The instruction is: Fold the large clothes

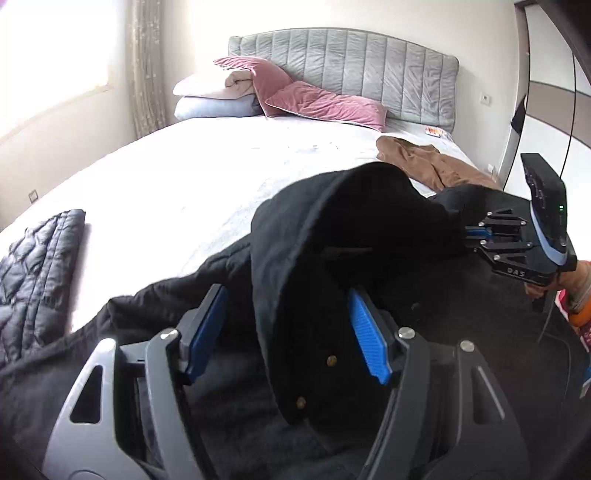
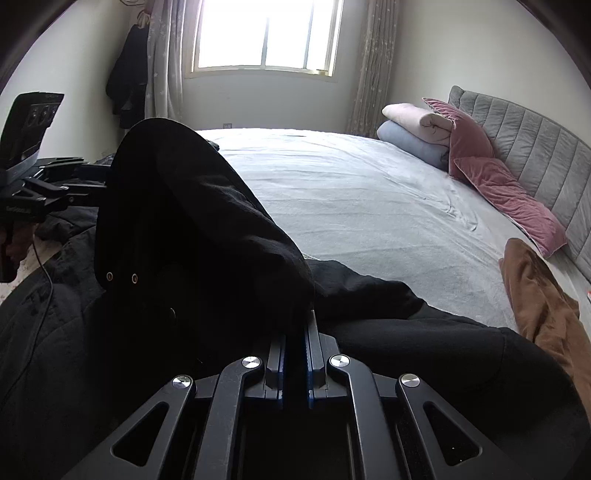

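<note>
left wrist view: left gripper [image 1: 288,332] has its jaws apart, astride a raised fold of the black coat [image 1: 332,236] lying on the bed [image 1: 166,177]

right wrist view: right gripper [image 2: 295,332] is clamped on the coat's edge, nearer the headboard [image 2: 524,147]

A white sheet [image 1: 184,177] is spread over the bed; a grey padded headboard [image 1: 369,70] is seen behind it; two pink velvet cushions [image 1: 325,103] are propped against the headboard, beside a pale pink folded blanket [image 2: 413,116] stacked on a light blue one [image 2: 410,144]; a bright window [image 2: 266,33] is flanked by patterned curtains [image 2: 373,62]; dark clothing [image 2: 129,74] is hung beside the left curtain
</note>
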### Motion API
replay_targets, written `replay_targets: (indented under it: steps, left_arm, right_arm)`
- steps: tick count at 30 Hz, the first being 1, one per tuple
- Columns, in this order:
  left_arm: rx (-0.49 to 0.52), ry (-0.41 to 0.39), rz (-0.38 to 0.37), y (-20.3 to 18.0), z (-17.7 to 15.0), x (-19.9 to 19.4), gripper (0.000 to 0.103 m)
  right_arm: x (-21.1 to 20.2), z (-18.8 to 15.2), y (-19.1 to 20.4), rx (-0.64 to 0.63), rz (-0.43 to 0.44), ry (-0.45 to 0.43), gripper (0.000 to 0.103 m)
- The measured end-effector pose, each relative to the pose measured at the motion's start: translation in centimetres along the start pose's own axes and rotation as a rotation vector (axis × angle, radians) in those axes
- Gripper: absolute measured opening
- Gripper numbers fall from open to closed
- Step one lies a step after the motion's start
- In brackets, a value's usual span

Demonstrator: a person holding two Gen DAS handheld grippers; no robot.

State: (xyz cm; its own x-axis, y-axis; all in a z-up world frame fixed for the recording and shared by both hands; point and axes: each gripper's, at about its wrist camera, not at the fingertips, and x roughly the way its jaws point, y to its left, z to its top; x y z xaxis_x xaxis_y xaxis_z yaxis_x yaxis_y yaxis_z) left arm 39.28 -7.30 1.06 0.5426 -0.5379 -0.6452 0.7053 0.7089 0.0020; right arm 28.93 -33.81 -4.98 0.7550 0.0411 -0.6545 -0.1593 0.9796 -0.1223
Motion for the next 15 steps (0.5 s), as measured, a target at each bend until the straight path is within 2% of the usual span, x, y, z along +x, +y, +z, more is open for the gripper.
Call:
replay_targets:
  steps: [2, 4, 6, 7, 8, 12, 15]
  left_arm:
    - [0.067, 0.014, -0.013, -0.6, 1.7, 0.9, 0.068]
    - [0.134, -0.016, -0.031, -1.8, 3.2, 0.7, 0.067]
    - [0.196, -0.063, -0.104, -3.5, 4.3, 0.0, 0.041]
    - [0.211, -0.035, -0.132, -3.9, 4.9, 0.3, 0.014]
    - [0.215, 0.010, -0.174, -4.5, 5.0, 0.4, 0.007]
    - [0.184, 0.166, -0.417, -5.4, 3.1, 0.5, 0.005]
    - [-0.059, 0.266, -0.753, -4.0, 0.0, 0.7, 0.005]
  right_arm:
    - [-0.1, -0.6, -0.3, 0.011, 0.016, 0.005, 0.007]
    - [0.1, -1.1, -0.6, 0.016, 0.021, 0.013, 0.007]
    - [-0.1, -1.5, -0.4, 0.026, 0.027, 0.015, 0.007]
    - [0.0, -1.4, -0.4, 0.031, 0.026, 0.018, 0.007]
    - [0.1, -1.4, -0.6, 0.038, 0.024, 0.022, 0.007]
    - [0.6, -1.7, -2.0, 0.081, 0.032, 0.042, 0.007]
    - [1.2, -1.9, -3.6, 0.120, 0.040, 0.060, 0.007]
